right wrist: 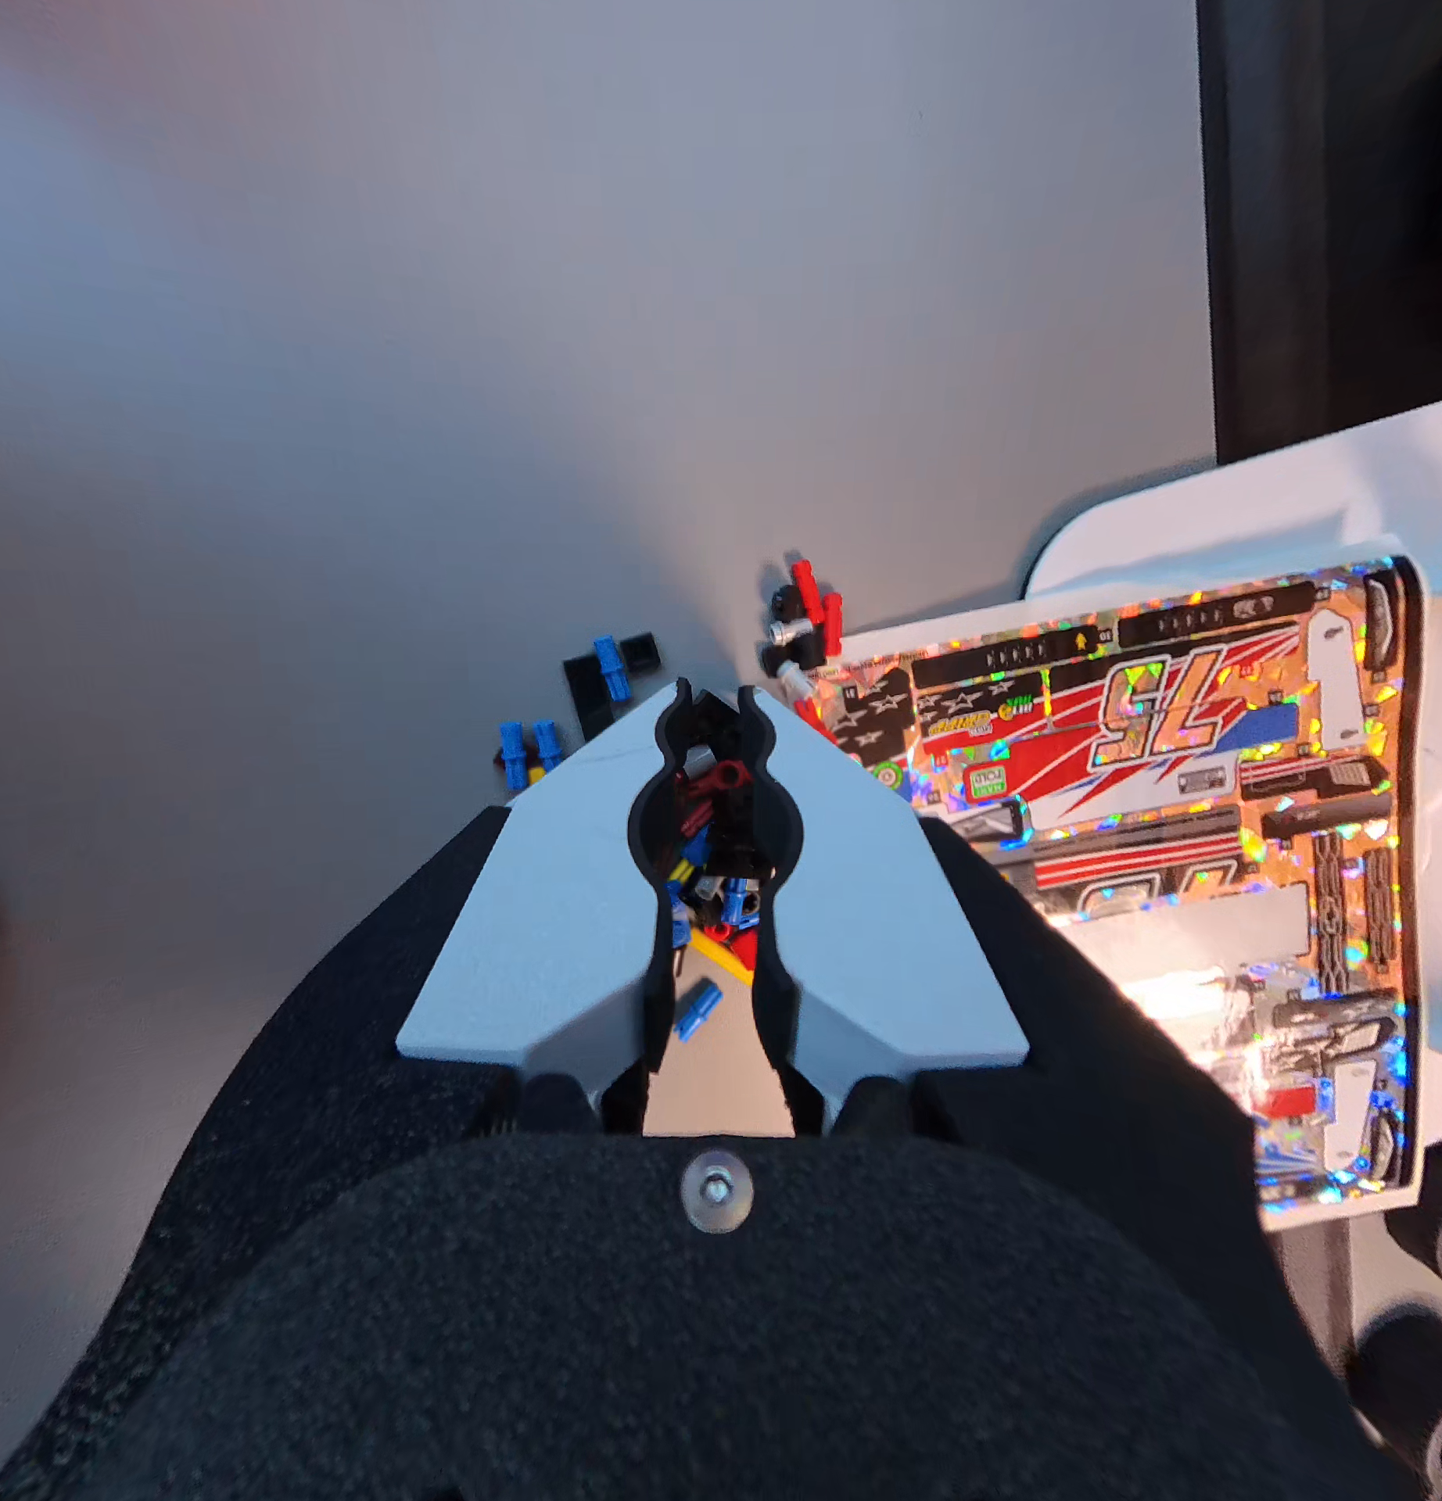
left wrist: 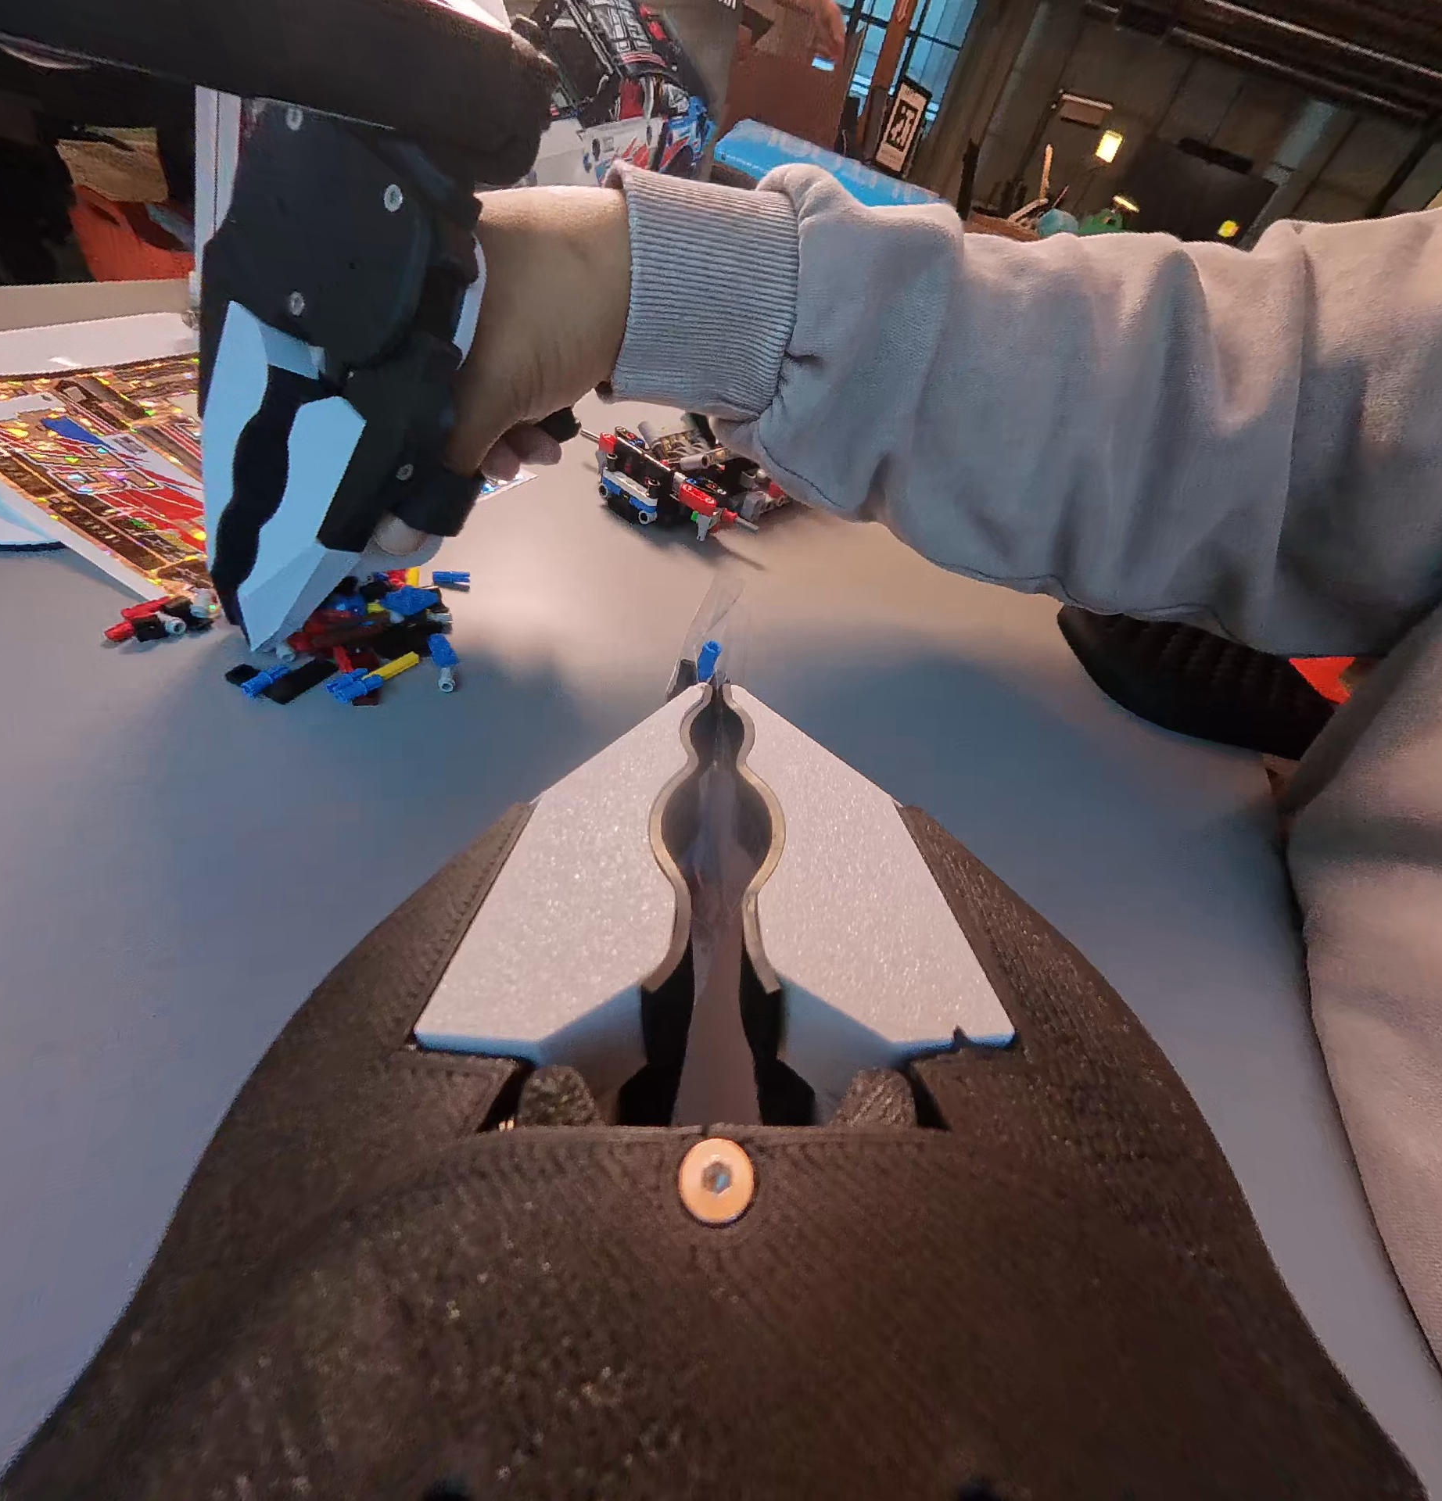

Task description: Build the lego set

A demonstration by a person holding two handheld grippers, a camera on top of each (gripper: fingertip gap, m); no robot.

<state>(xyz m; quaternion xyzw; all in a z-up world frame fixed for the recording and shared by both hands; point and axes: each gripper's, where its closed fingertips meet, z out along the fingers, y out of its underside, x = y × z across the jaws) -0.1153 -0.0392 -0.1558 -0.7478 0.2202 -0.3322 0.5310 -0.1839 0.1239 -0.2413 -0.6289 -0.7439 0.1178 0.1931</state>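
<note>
The landmark is the pile of loose pieces (left wrist: 368, 633), a heap of blue, red, black and yellow pins and connectors on the grey table (left wrist: 864, 650); the right gripper (left wrist: 255, 625) stands tip-down right over the pile's left edge, its jaws a narrow slit apart with nothing seen clamped between them, though whether a small part sits at the very tips cannot be told. Right of the pile, the left gripper (left wrist: 714, 690) is closed on a clear plastic bag (left wrist: 718, 625) with a blue pin (left wrist: 708, 658) showing inside, just past the fingertips. Beyond the pile to the right lies the partly built model (left wrist: 677, 483), half hidden behind a grey sleeve (left wrist: 1026, 390); left of the pile lies the shiny sticker sheet (left wrist: 76, 463), and a few stray red and black parts (left wrist: 157, 621) sit between the two.

The step in hand looks like picking one piece out of the heap. To do it well, the right gripper should single out a pin lying at the pile's fringe rather than bite into the tangle; it should line its jaws across the pin's short axis, close gently, and lift straight so neighbours do not scatter; the bag should be kept clear of the pile.
</note>
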